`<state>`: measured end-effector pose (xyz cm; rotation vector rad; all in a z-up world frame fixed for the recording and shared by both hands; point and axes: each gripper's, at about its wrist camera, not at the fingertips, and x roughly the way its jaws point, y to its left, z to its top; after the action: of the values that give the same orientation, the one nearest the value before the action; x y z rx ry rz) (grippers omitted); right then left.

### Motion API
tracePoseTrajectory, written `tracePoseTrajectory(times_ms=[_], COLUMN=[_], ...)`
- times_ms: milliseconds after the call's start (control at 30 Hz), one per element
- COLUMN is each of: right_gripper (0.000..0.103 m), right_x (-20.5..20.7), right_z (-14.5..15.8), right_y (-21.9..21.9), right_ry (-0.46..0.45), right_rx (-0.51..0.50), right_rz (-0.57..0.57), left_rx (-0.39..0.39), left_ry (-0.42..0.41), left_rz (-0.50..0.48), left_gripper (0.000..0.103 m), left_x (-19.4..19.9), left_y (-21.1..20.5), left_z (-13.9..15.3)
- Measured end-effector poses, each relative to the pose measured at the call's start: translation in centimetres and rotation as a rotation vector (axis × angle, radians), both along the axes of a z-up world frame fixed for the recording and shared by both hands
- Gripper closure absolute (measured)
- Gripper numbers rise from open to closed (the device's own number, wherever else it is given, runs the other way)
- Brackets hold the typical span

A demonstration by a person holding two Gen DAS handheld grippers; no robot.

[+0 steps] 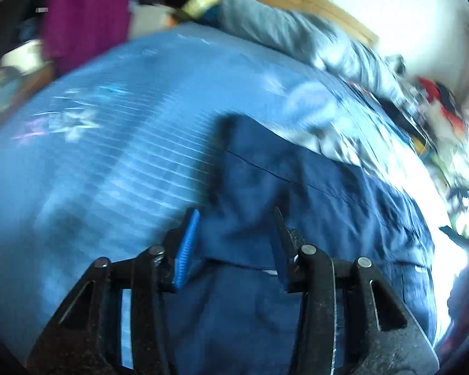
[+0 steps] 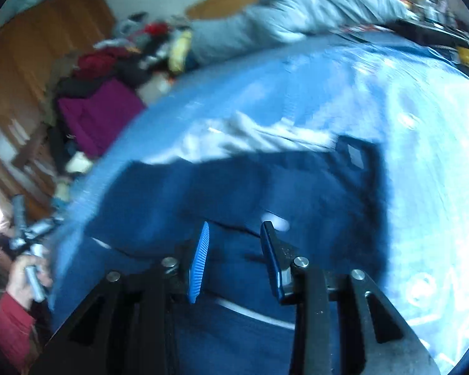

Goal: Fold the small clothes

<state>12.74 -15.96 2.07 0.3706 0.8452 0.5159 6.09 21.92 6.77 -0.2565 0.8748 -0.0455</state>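
Observation:
A dark blue garment point(image 1: 297, 206) lies spread on a light blue bed sheet point(image 1: 109, 156). It also shows in the right wrist view point(image 2: 234, 193), partly folded, with a small pale label near its far right corner. My left gripper point(image 1: 236, 218) is open, its blue pads just above the garment's near part. My right gripper point(image 2: 234, 229) is open too, hovering over the garment's near edge. Neither holds cloth. Both views are blurred by motion.
A grey quilt point(image 2: 297, 15) lies bunched along the far side of the bed. A pale cloth point(image 2: 250, 137) lies just beyond the garment. Piled clothes, a magenta one point(image 2: 100, 115) among them, and wooden furniture point(image 2: 31, 47) stand at the left.

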Motion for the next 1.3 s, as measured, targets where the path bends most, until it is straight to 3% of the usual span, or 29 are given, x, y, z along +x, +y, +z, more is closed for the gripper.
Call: tracePoseTrajectory(times_ms=[67,100,133,233,367,533,567,633,667,833,967,1033,1100,1133,1200,1267,1300], right_gripper=[0.066,0.069,0.073,0.073,0.073,0.077,0.081,0.100,0.103,0.103,0.103,0.103,0.103,0.088,0.086,0.079,0.068], right_x=[1.7,2.7,3.8,7.1,10.1,13.6,14.4,16.1,17.0,21.9,27.0,28.7,29.1,28.9,27.7,24.9,23.1], right_z=[0.7,0.8,0.7,0.0,-2.4,-5.7,-6.3,-7.3,-7.5,-8.3,-9.3,-9.4,-8.0,-6.8,-4.2,-1.9,-0.7], right_y=[3.3,5.2,7.5,15.3,26.2,35.2,36.3,37.9,38.3,39.1,39.1,38.3,37.3,36.5,34.0,30.1,27.8], right_ry=[-0.005,0.001,0.011,0.063,0.156,0.317,0.342,0.376,0.376,0.363,0.370,0.353,0.280,0.242,0.189,0.133,0.099], right_rx=[0.057,0.087,0.112,0.141,0.130,0.212,0.223,0.244,0.252,0.299,0.287,0.266,0.178,0.147,0.191,0.222,0.216], right_rz=[0.106,0.160,0.225,0.427,0.700,0.867,0.876,0.879,0.870,0.813,0.666,0.606,0.544,0.516,0.510,0.513,0.513], left_rx=[0.016,0.019,0.008,-0.060,-0.050,-0.148,-0.158,-0.160,-0.152,-0.151,-0.166,-0.157,-0.150,-0.153,-0.180,-0.269,-0.318], left_ry=[0.071,0.107,0.102,0.047,0.027,0.012,0.010,0.006,0.004,0.000,0.000,0.002,0.005,0.006,0.010,0.019,0.029], left_rz=[0.036,0.077,0.099,0.100,0.104,0.109,0.109,0.109,0.108,0.104,0.106,0.108,0.107,0.107,0.107,0.113,0.124], left_gripper=[0.065,0.077,0.097,0.100,0.101,0.101,0.101,0.101,0.101,0.101,0.101,0.101,0.101,0.101,0.101,0.101,0.101], left_x=[0.9,0.8,0.6,-0.7,-1.2,-1.9,-1.7,-1.9,-1.9,-1.7,-1.6,-1.7,-1.6,-1.5,-1.3,-1.3,-1.6], left_y=[0.8,1.6,2.4,4.4,4.3,5.0,4.7,4.8,4.7,4.5,4.5,4.4,4.4,4.4,4.8,5.9,6.6], left_z=[-2.4,-3.5,-4.1,-4.3,-4.3,-5.0,-5.2,-5.1,-5.1,-5.1,-5.3,-5.3,-5.2,-5.1,-5.2,-5.2,-5.1])
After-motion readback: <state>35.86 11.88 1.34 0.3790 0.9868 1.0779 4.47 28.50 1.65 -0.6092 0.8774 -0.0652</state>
